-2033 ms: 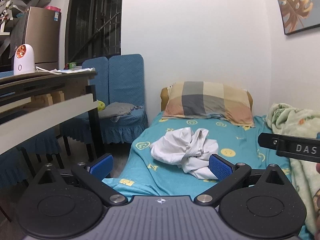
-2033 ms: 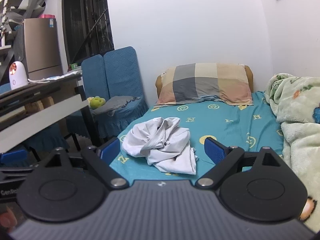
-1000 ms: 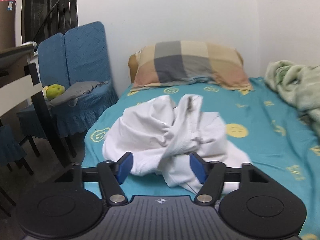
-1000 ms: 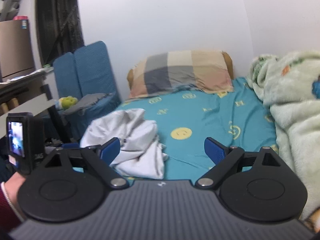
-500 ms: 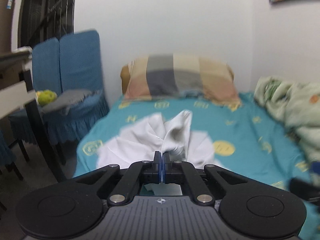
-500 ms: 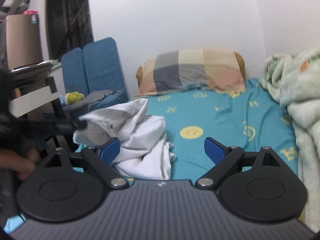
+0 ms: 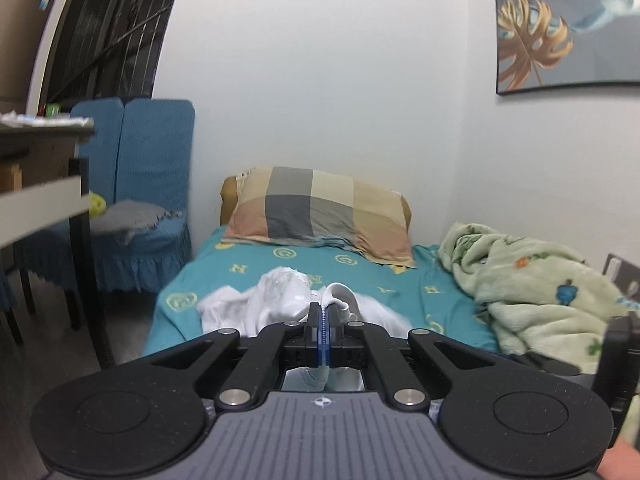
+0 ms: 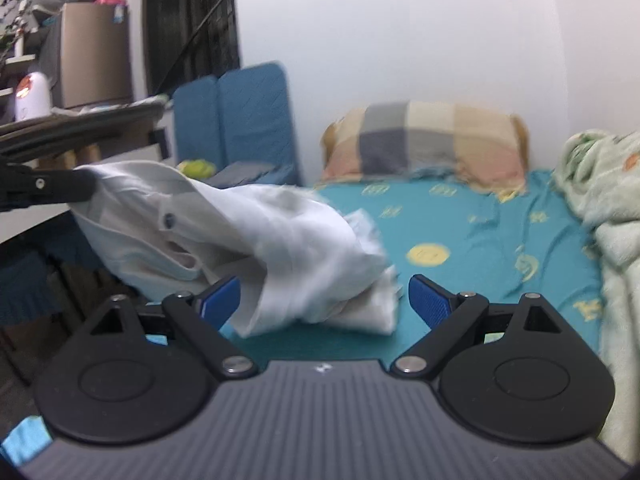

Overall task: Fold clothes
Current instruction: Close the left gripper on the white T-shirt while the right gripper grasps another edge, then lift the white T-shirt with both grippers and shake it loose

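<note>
On the left side of the bed (image 7: 256, 268), the left hand-held gripper (image 7: 323, 322) is pinching a fold of the white shirt (image 8: 248, 236) between its fully closed pads, holding that end lifted while the rest is trailing onto the teal sheet. Further right, the right hand-held gripper (image 8: 324, 300) is hovering with its blue pads (image 8: 430, 300) spread wide, gripping nothing, just in front of the shirt's lower edge, with the green blanket (image 8: 608, 216) lying at the far right.

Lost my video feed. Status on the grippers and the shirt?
Left gripper shut on white shirt, part lifted off bed. Right gripper open, beside shirt. Nothing in the way.
</note>
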The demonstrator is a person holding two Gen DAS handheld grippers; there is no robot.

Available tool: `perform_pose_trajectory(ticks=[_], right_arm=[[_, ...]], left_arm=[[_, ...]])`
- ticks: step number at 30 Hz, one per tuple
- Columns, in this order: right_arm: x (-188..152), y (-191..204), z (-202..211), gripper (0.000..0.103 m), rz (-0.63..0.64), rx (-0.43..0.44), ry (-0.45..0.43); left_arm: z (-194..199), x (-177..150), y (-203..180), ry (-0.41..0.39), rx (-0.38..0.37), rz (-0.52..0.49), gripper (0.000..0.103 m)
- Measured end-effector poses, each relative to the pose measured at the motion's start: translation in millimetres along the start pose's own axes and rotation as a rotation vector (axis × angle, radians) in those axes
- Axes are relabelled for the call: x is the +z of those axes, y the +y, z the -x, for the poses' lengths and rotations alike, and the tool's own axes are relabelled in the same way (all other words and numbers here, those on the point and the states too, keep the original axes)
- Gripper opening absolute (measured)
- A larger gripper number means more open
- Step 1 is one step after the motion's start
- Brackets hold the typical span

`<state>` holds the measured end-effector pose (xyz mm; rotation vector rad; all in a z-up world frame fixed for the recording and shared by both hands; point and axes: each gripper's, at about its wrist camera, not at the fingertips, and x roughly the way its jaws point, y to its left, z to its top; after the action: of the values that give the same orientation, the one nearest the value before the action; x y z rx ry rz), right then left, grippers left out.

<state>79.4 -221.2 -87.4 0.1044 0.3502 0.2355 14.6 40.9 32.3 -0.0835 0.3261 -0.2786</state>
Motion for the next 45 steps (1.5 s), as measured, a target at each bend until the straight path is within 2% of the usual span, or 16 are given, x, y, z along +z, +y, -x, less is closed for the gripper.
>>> perform_pose_trajectory(ticks=[5, 8, 11, 15, 19, 24, 28, 34, 36, 38, 39, 43, 44, 45], right_arm=[[-6, 15, -15, 0.092, 0.035, -0.022, 0.035], [-10, 25, -31, 0.092, 0.044, -0.018, 0.087], [-17, 37, -39, 0.092, 0.051, 0.044, 0.12], [-19, 49, -42, 0.092, 0.065, 0.076, 0.121], [-25, 46, -65, 0.092, 0.041, 0.037, 0.14], [-41, 22, -88, 0.092, -0.016, -0.055, 0.212], [-34, 5, -88, 0.092, -0.032, -0.164, 0.187], [-12, -7, -62, 0.092, 0.051, -0.393, -0.003], [-7, -12, -53, 0.085, 0.041, -0.435, -0.034], [-6, -19, -51, 0.082, 0.024, -0.437, -0.034], [-5, -22, -50, 0.076, 0.014, -0.437, -0.031], [-10, -33, -59, 0.063, -0.035, -0.413, 0.078], [-12, -34, -60, 0.058, -0.048, -0.402, 0.096], [-14, -34, -61, 0.052, -0.062, -0.391, 0.115]], left_arm=[[3, -13, 6, 0.026, -0.022, 0.031, 0.001], [-5, -17, 15, 0.041, -0.021, 0.06, 0.001], [-13, -19, 26, 0.061, -0.009, 0.091, 0.001], [-21, -21, 37, 0.079, 0.007, 0.118, 0.001], [-27, -20, 44, 0.075, 0.01, 0.135, 0.001], [-32, -13, 54, 0.053, 0.024, 0.19, 0.001], [-41, -21, 55, 0.092, 0.024, 0.186, 0.001], [-56, -37, 53, 0.163, 0.02, 0.163, 0.002], [-61, -42, 53, 0.187, 0.019, 0.155, 0.002], [-69, -51, 48, 0.224, 0.024, 0.138, 0.003], [-73, -57, 45, 0.246, 0.027, 0.124, 0.003], [-85, -74, 33, 0.314, 0.033, 0.067, 0.009], [-86, -77, 31, 0.331, 0.039, 0.054, 0.017], [-88, -80, 29, 0.348, 0.045, 0.04, 0.021]])
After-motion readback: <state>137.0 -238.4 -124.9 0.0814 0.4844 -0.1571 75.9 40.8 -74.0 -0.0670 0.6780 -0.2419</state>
